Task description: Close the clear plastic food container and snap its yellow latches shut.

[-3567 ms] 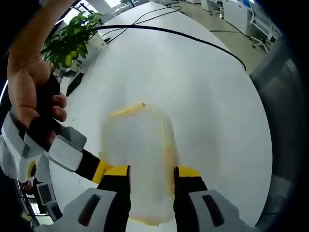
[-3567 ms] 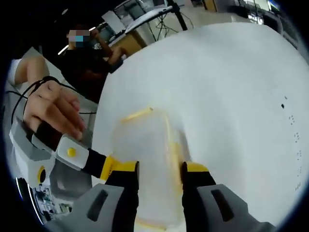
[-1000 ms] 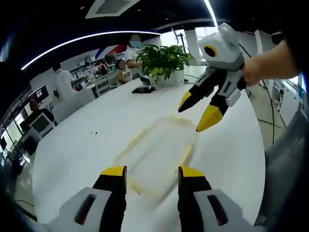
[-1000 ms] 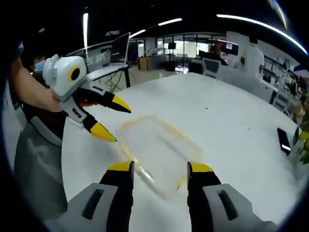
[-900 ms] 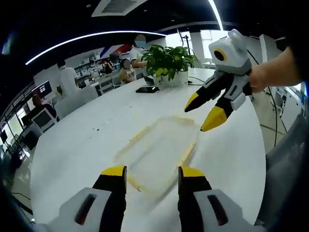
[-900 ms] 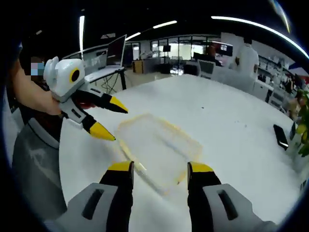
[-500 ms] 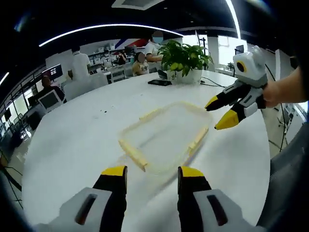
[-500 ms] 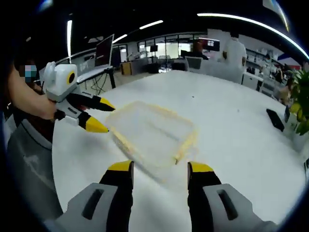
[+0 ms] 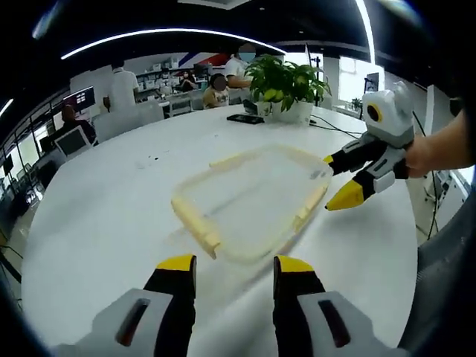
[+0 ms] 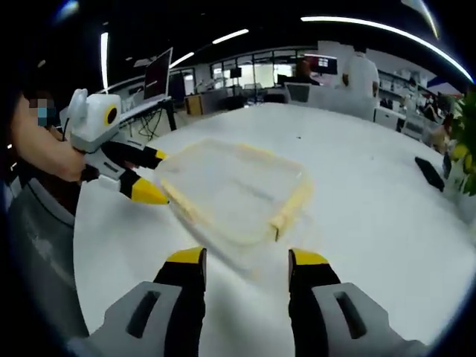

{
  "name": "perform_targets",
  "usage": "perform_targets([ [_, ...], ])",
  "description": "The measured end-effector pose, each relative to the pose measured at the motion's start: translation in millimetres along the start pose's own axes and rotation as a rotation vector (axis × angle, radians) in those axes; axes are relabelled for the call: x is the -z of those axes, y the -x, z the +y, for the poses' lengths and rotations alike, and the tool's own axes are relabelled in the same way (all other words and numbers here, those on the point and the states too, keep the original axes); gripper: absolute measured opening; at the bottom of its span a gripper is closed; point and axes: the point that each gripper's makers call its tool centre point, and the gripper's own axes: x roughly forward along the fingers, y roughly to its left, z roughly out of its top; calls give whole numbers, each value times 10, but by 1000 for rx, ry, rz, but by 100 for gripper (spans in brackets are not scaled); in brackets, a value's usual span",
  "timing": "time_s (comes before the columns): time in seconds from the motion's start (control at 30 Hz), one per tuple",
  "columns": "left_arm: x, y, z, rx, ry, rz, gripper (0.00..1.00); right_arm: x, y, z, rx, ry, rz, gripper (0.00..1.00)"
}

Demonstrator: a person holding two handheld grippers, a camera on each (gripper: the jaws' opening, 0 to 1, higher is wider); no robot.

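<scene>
Both tools backed off container [image 9: 249, 202] (lid on), lying diagonal.

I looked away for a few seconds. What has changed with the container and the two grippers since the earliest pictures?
Both grippers let go of the clear plastic food container with yellow latches and drew back; it now rests on the round white table. The left gripper and right gripper hang open at opposite ends. The lid stays on.
</scene>
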Motion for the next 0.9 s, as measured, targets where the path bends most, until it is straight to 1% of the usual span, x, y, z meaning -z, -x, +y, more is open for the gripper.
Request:
perform_targets([
  [0.17, -8, -21, -22, 6, -3, -1, 33, 15, -33, -23, -2, 9, 2, 40],
  [0.23, -10, -27, -29, 10, -10, -3, 32, 22, -39, -22, -5, 12, 5, 40],
  [0.3, -13, -34, -50, 16, -8, -4, 31, 6, -43, -16, -11, 16, -10, 38],
  [0.5, -12, -42, -69, 26, -13, -2, 29, -14, -57, -9, -21, 21, -29, 34],
  [0.6, -1, -45, -63, 30, -19, 4, 28, -29, -69, 2, -19, 38, -30, 33],
  [0.7, 10, -43, -46, 24, -32, 9, 28, -39, -80, 11, -21, 26, -35, 33],
  [0.8, 34, -30, -7, 11, -31, 16, 28, -51, -92, 65, -21, 49, -35, 30],
  [0.9, 73, 4, 45, 3, -29, 20, 27, -64, -113, 113, -24, 51, -34, 29],
])
